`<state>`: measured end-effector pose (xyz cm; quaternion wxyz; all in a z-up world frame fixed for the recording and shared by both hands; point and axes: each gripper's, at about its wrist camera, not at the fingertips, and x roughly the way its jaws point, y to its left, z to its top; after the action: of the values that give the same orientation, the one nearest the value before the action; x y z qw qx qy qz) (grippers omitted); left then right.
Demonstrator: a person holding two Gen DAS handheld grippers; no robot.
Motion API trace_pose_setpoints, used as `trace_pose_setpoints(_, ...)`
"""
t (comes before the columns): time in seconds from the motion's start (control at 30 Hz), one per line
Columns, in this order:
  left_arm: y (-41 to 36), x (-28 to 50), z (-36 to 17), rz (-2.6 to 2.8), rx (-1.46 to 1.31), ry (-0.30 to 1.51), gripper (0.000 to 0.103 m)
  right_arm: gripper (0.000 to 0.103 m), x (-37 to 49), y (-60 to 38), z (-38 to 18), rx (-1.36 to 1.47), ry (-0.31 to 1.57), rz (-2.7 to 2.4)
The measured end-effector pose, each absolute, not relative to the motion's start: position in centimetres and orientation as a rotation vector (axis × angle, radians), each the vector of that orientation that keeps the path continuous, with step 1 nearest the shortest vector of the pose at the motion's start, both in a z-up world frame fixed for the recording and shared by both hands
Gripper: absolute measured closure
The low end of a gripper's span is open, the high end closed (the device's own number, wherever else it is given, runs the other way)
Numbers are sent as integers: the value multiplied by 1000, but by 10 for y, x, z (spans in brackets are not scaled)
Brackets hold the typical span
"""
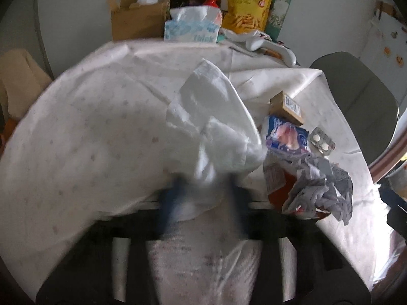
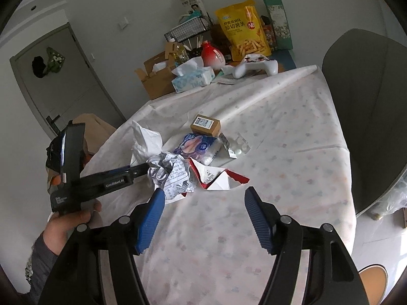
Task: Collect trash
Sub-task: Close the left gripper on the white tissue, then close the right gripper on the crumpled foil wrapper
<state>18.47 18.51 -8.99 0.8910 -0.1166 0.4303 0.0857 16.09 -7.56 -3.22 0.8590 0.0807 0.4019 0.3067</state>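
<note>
We are early on: our left tongs (image 1: 206,188) pinch the white tissue (image 1: 213,117) near the desk's (image 2: 292,132) left edge. Our right tongs (image 2: 203,211) hang spread and empty. The crumpled paper (image 2: 170,175), torn red carton (image 2: 218,178), blue packet (image 2: 198,147), pill blister (image 2: 239,148) and small box (image 2: 206,124) remain mid-desk; nothing blocks them.

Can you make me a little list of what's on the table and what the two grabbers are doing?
table cover: white cloth with pale dots
left gripper: closed on the white tissue
right gripper: open, holding nothing
trash pile: crumpled paper, torn red-and-white carton, blue wrapper, pill blister, small brown box
back of table: tissue box, yellow snack bag, white game controller
</note>
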Motion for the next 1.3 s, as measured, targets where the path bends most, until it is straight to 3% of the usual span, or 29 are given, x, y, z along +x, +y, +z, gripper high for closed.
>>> trace_pose_setpoints(0.07,189,176,-87,173,-269,878,88,38,159,-72,-32,164,843,646)
trace_pose_setpoints(0.87,205,90,-56,185,-427,717,88,39,171,11,-37,1,898,690)
trace_pose_setpoints(0.9,204,88,-57,185,-429,714,88,41,172,15,-39,-20,899,681)
trace_pose_setpoints(0.93,204,86,-57,185,-434,711,88,54,174,18,-41,-40,908,672)
trace_pose_setpoints(0.97,205,85,-57,184,-436,709,88,75,176,21,-44,-48,927,669)
trace_pose_setpoints(1.0,205,84,-57,184,-436,707,88,83,177,21,-45,-38,936,676)
trace_pose_setpoints(1.3,202,75,-51,173,-440,678,88,91,156,6,-18,11,850,723)
